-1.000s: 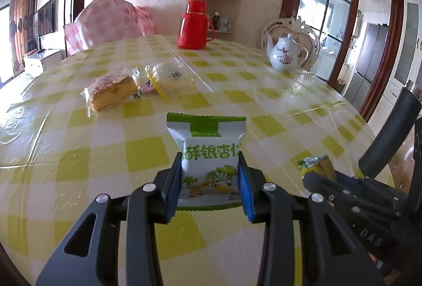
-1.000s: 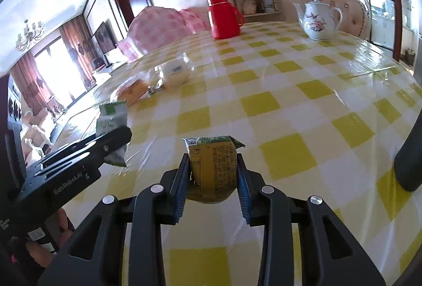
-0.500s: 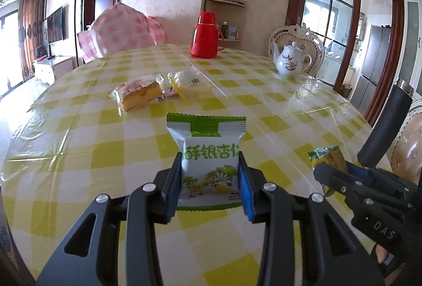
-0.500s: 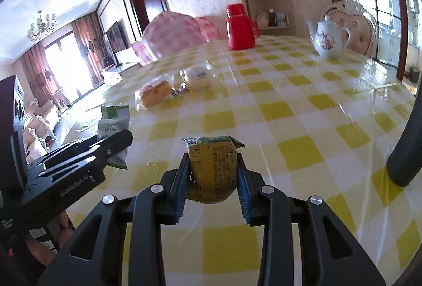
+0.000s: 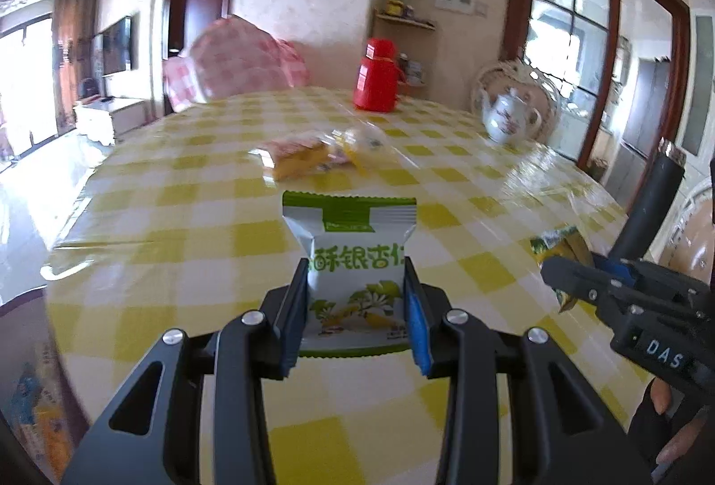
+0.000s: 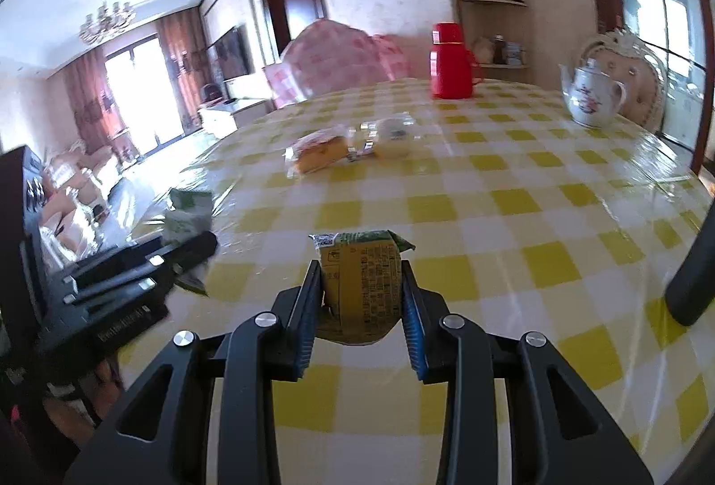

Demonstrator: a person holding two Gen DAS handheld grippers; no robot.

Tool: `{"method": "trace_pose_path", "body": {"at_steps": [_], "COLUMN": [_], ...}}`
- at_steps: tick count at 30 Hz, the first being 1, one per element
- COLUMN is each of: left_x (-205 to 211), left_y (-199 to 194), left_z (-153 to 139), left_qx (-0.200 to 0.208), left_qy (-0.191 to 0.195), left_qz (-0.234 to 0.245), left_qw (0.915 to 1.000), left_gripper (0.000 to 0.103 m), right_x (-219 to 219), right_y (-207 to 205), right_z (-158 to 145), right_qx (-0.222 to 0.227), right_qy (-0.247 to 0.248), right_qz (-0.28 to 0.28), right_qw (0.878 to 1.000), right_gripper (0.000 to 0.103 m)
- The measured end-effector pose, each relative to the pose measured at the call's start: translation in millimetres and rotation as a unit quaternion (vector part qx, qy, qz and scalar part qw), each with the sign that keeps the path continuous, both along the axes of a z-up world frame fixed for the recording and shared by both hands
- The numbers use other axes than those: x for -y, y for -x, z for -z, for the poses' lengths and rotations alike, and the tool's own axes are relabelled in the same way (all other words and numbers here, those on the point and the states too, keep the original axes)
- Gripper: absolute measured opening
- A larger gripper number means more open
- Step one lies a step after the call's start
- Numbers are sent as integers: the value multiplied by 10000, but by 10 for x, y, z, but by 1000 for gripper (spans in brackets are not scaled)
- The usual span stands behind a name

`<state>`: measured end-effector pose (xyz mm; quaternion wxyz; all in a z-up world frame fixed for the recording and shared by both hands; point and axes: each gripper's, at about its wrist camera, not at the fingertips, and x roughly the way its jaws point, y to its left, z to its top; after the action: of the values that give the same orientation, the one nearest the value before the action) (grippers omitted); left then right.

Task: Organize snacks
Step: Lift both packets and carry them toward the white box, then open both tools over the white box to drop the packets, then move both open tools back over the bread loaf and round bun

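Left gripper (image 5: 356,310), black with blue pads, is clamped on a white-and-green foil snack packet (image 5: 353,261) printed with green characters; the packet stands upright between the pads, its crimped top edge above them, held off the table. Right gripper (image 6: 361,308), same build, is clamped on a yellow-green crinkled snack packet (image 6: 359,284) with fine print facing the camera, also carried clear of the surface. In the left wrist view the right gripper enters from the right edge with its yellow-green packet poking out ahead of the fingers; part of a hand shows beneath it. In the right wrist view the left gripper enters from the left edge, white-and-green packet at its tip. Below both lies a round table under a yellow-and-white checked glossy cloth (image 6: 514,217). Toward mid-table, two clear-wrapped items lie touching or just beside each other: a yellow sponge cake slice in clear wrap (image 6: 318,156) and, to its right, a pale round pastry in clear wrap (image 6: 391,132). Far side: a red plastic thermos jug (image 6: 449,61), upright, and a white porcelain teapot with floral print (image 6: 592,97) nearer the right rim. Behind the table, a chair under a pink checked cover (image 6: 339,60). Left view is motion-blurred.
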<state>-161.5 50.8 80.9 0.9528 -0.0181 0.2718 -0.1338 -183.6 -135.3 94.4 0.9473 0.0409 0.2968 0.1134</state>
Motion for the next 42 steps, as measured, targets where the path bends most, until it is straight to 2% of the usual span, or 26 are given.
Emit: {"method": "trace_pose_path", "body": {"at_steps": [8, 12, 17, 20, 23, 26, 31, 32, 33, 34, 35, 36, 38, 42], "left_x": [-784, -1185, -1596, -1851, -2167, -2441, -2877, -2977, -3050, -3125, -3182, -3242, -3303, -3264], "left_y": [275, 458, 647, 737, 800, 841, 887, 894, 886, 893, 927, 961, 979, 965], "left_z": [-127, -206, -442, -545, -569, -558, -508, -477, -445, -415, -404, -399, -385, -362], "left_qx": [155, 256, 546, 678, 636, 498, 185, 71, -62, -147, -141, -87, -57, -54], "left_qy": [83, 96, 92, -11, -53, -194, -468, -486, -517, -518, -490, -441, -406, -444], "left_qz": [-733, -1134, -1610, -1923, -2242, -2523, -3078, -3134, -3213, -3349, -3454, -3591, -3750, -3698], "left_qw": [9972, 9932, 9854, 9790, 9725, 9662, 9501, 9484, 9455, 9407, 9371, 9322, 9261, 9280], "left_gripper": [39, 39, 39, 39, 39, 39, 40, 45, 60, 71, 89, 95, 99, 100], "right_x": [-662, -989, -1424, -1839, -2276, -2639, -3206, -3297, -3362, -3434, -3463, -3461, -3388, -3079], "right_y": [88, 166, 260, 335, 421, 480, 541, 526, 511, 481, 465, 439, 363, 241], "right_z": [12, -66, -217, -282, -298, -260, -145, -118, -93, -72, -63, -57, -52, -108], "right_qx": [-22, 140, 412, 558, 626, 481, 236, 251, 293, 429, 547, 663, 581, 501], "right_qy": [248, 451, 568, 771, 924, 909, 885, 864, 887, 1016, 1090, 1106, 913, 637], "right_qz": [-762, -1098, -1517, -1955, -2462, -2961, -3633, -3731, -3722, -3551, -3412, -3282, -3284, -3055], "right_qw": [9968, 9928, 9859, 9761, 9628, 9496, 9272, 9234, 9234, 9283, 9320, 9358, 9383, 9487], "right_gripper": [34, 34, 34, 34, 34, 34, 36, 37, 41, 55, 72, 79, 83, 83]}}
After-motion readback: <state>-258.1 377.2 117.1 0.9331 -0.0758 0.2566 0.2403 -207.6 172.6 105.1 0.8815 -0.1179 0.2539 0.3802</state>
